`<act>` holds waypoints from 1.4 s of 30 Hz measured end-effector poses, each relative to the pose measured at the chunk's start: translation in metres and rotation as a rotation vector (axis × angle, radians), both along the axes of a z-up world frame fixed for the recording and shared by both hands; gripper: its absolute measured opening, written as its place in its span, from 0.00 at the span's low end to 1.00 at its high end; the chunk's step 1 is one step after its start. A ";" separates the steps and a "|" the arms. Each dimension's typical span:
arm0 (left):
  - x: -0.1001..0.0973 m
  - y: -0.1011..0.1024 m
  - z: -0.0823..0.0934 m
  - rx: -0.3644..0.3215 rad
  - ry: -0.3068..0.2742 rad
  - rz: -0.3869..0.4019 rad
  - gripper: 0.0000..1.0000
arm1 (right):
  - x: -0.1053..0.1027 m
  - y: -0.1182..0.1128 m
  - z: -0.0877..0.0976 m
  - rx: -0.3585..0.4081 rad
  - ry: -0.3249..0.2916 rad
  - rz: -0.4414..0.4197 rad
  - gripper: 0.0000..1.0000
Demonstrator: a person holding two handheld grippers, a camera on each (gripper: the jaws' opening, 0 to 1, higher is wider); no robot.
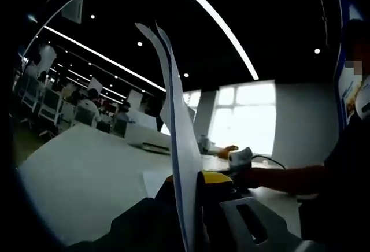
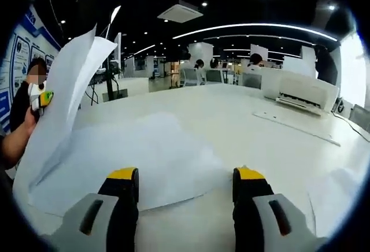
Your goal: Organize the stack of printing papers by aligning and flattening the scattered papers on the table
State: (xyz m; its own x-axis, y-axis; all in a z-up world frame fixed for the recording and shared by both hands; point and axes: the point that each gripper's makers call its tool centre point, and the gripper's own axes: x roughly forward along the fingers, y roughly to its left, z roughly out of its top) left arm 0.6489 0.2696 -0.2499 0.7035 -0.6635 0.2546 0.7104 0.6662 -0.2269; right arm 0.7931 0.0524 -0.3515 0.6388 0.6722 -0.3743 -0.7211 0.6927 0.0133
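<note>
Several white sheets stand upright and edge-on between the yellow-tipped jaws of my left gripper, which is shut on their lower edge. In the right gripper view the same lifted sheets rise at the left, with the left gripper clamped on them. My right gripper is open and holds nothing, low over a loose sheet lying flat on the white table. Another flat sheet lies just behind the held ones.
A person stands at the table's edge, their forearm reaching in. A white printer and a flat sheet sit at the far right. Another sheet lies near right. Chairs and people are far behind.
</note>
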 end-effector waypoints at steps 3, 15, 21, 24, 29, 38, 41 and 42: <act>0.000 0.000 0.000 0.002 0.000 -0.001 0.06 | 0.002 -0.001 0.000 0.009 0.001 0.001 0.49; 0.000 0.000 -0.001 0.006 -0.001 -0.003 0.06 | -0.009 0.005 -0.001 0.027 0.002 0.046 0.30; 0.000 0.000 -0.001 0.006 -0.001 -0.003 0.06 | -0.018 0.010 -0.001 0.021 0.005 0.088 0.13; 0.000 0.000 -0.001 0.006 -0.002 -0.003 0.06 | -0.020 0.011 -0.001 0.017 0.001 0.090 0.10; 0.000 0.000 -0.001 0.004 -0.001 -0.004 0.06 | -0.021 0.010 0.000 -0.002 -0.018 0.099 0.00; 0.000 0.001 -0.001 0.003 -0.002 -0.004 0.07 | -0.027 0.008 0.011 0.027 -0.055 0.104 0.00; 0.000 0.001 -0.001 0.005 -0.003 -0.005 0.07 | -0.029 0.007 0.021 0.048 -0.097 0.103 0.00; 0.000 0.000 -0.001 0.005 -0.003 -0.005 0.07 | -0.027 0.005 0.025 0.066 -0.105 0.089 0.00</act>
